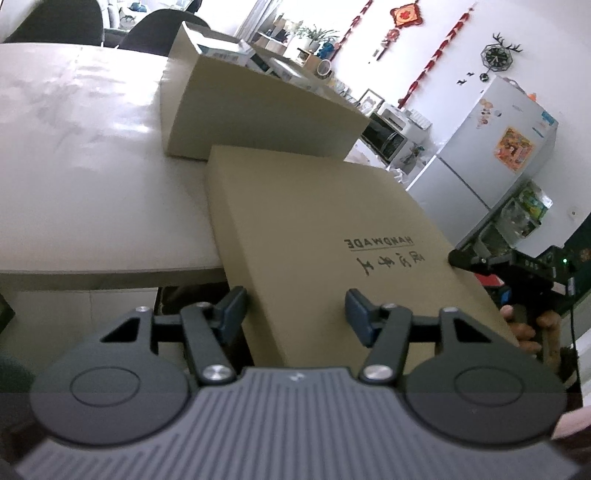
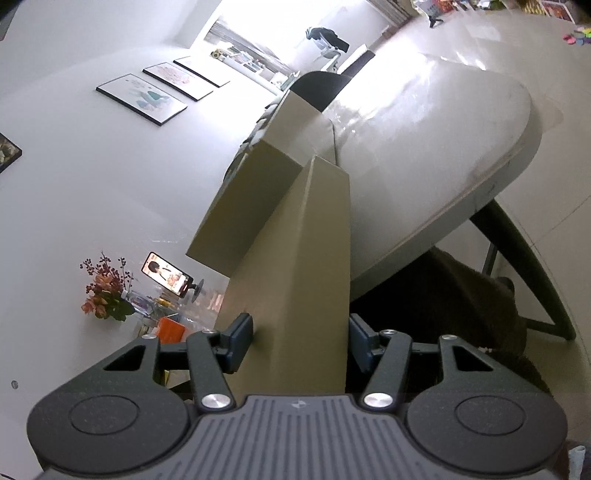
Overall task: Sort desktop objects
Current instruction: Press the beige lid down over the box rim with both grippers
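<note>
A flat brown cardboard box (image 1: pixel 314 221) printed "HANDMADE" lies on the white table (image 1: pixel 92 166), its near end hanging past the table edge. My left gripper (image 1: pixel 298 310) is open at that near end: one finger sits beside the box's left edge and the other over its top face. In the right wrist view the same box (image 2: pixel 306 258) shows edge-on, and my right gripper (image 2: pixel 301 338) is shut across its thickness with a pad against each face. From the left wrist view the right gripper (image 1: pixel 458 258) meets the box's right edge, held by a hand (image 1: pixel 524 328).
An open brown carton (image 1: pixel 258 110) holding several white boxes stands just behind the flat box, seen also as the carton (image 2: pixel 251 199). Dark chairs (image 1: pixel 159 26) line the far side. A dark seat (image 2: pixel 461 295) and table leg (image 2: pixel 524 258) sit below the table.
</note>
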`<state>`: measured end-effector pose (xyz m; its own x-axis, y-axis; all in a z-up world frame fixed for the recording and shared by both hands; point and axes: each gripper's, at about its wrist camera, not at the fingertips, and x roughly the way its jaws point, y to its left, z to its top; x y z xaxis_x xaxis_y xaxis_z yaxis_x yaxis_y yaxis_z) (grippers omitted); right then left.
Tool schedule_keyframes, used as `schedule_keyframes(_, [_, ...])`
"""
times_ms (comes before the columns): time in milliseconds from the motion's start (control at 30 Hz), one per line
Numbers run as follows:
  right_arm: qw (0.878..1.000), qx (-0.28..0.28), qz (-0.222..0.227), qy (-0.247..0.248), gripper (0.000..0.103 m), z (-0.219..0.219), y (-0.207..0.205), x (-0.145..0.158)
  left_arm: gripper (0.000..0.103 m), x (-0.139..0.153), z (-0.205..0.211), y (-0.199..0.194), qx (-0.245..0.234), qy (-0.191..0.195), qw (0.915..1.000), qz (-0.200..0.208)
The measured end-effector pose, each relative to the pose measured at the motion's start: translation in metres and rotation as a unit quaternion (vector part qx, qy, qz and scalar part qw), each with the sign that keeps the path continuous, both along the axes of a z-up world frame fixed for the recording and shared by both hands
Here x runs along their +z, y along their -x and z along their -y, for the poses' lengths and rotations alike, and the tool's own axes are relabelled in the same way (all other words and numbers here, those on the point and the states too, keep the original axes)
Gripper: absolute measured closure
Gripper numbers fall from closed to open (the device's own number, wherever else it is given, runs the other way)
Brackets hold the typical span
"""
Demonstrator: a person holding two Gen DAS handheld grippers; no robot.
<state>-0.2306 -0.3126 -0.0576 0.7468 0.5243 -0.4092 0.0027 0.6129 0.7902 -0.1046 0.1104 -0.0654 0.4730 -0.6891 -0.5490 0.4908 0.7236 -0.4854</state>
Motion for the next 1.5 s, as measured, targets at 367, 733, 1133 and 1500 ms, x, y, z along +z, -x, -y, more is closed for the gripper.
schedule_keyframes(367, [1.0,-0.008,-0.009,0.002,0.043,0.003,-0.003,-0.004,0.038,-0.008,0.004,-0.007,-0.012,0.01,0.9997,-0.018])
schedule_keyframes(733, [0.999,-0.013,-0.036,-0.028,0.042,0.013,-0.009,-0.03,0.03,-0.032,0.0,-0.02,-0.015,0.044,0.9964,-0.07])
schedule_keyframes(1133, [0.998,-0.013,-0.015,-0.057,0.042,0.023,0.0,-0.03,0.032,-0.014,0.001,-0.007,-0.018,0.057,0.9972,-0.046])
schedule_keyframes(1500, [0.999,-0.03,0.008,-0.04,0.042,0.026,0.018,0.019,0.032,0.017,0.005,0.0,-0.024,0.072,0.9968,-0.024])
